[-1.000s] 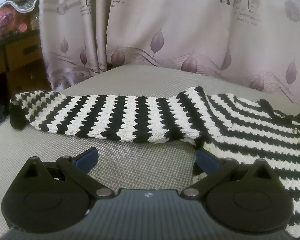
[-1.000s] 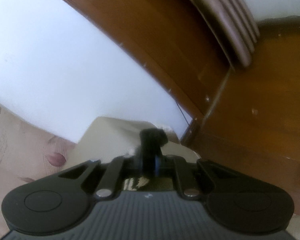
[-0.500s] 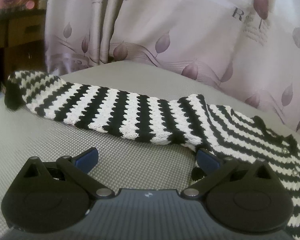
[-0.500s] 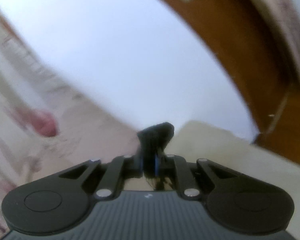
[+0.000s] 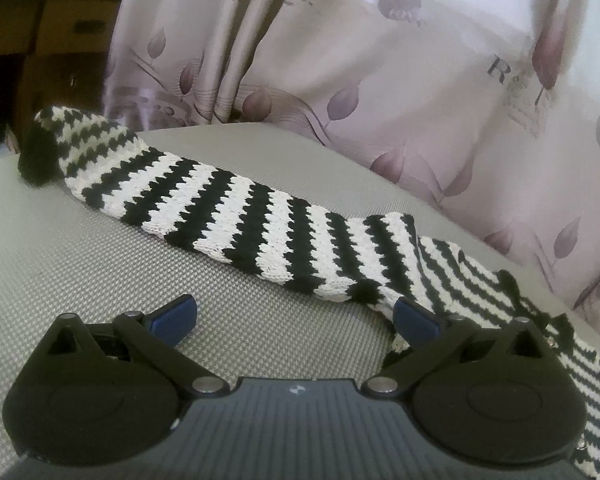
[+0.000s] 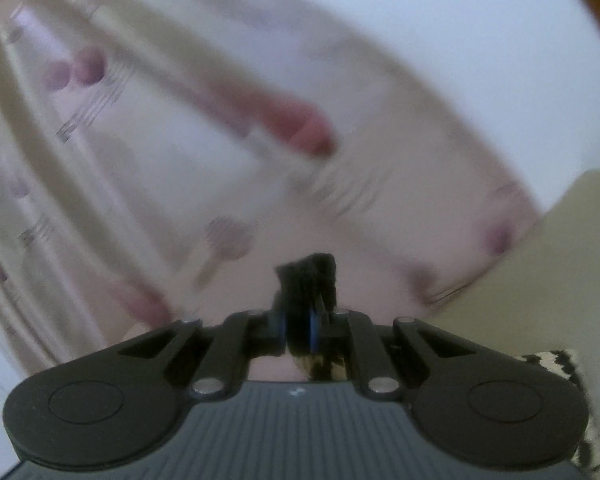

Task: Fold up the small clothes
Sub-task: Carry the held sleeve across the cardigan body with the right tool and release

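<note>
The striped sweater (image 5: 260, 224) lies flat on the grey table (image 5: 80, 264), its sleeve running from 10 o'clock toward 4 o'clock. The left gripper (image 5: 296, 314) hangs low over the table at 6 o'clock, its 2 blue pads wide apart and empty. The right gripper (image 6: 299, 326) is clamped on the sweater's black edge (image 6: 308, 280), facing a blurred curtain (image 6: 180, 140).

The curtain (image 5: 400, 92) bears a large dark capital "R" at about two o'clock in the left wrist view, with rows of small print beside it and at twelve o'clock, too blurred to read. Nothing else carries legible text.
</note>
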Available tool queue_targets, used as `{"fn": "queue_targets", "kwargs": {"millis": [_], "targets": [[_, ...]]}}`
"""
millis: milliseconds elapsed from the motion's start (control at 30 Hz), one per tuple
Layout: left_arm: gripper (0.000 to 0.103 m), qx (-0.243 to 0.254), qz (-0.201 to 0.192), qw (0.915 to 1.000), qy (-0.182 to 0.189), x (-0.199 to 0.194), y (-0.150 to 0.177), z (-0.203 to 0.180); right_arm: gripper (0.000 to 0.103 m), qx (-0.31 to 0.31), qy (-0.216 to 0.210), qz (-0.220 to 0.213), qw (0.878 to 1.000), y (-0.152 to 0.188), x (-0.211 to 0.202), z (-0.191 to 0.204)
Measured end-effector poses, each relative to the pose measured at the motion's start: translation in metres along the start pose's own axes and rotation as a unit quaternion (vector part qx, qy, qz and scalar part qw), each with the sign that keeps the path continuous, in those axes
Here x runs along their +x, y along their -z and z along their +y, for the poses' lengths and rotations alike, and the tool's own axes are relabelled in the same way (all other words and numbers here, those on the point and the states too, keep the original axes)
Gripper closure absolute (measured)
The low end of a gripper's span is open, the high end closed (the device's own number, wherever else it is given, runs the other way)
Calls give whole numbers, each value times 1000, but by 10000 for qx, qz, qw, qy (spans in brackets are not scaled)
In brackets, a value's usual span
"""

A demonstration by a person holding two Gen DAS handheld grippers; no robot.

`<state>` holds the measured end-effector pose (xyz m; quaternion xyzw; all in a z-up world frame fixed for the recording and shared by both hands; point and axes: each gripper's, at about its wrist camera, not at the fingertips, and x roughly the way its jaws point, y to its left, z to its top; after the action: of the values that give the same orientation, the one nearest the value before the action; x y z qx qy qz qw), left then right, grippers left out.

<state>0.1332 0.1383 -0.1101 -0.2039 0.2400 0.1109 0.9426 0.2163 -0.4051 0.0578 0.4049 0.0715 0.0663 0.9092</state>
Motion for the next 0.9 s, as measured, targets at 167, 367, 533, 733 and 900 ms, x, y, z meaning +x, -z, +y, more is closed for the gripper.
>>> {"fn": "queue_targets", "kwargs": {"millis": [167, 367, 533, 733, 900], "targets": [[0, -151, -26, 9998, 97, 0, -1, 4, 93, 34, -361, 331, 9988, 38, 37, 33], [0, -267, -46, 9995, 184, 0, -1, 8, 93, 142, -473, 779, 9957, 93, 73, 50], [0, -351, -70, 9991, 233, 0, -1, 10, 93, 225, -502, 1140, 9920, 131, 93, 56], [0, -390, -80, 9989, 249, -1, -1, 10, 93, 207, -516, 1483, 9874, 174, 111, 64], [0, -413, -88, 9988, 255, -1, -1, 9, 93, -27, -342, 1761, 9838, 205, 126, 68]]}}
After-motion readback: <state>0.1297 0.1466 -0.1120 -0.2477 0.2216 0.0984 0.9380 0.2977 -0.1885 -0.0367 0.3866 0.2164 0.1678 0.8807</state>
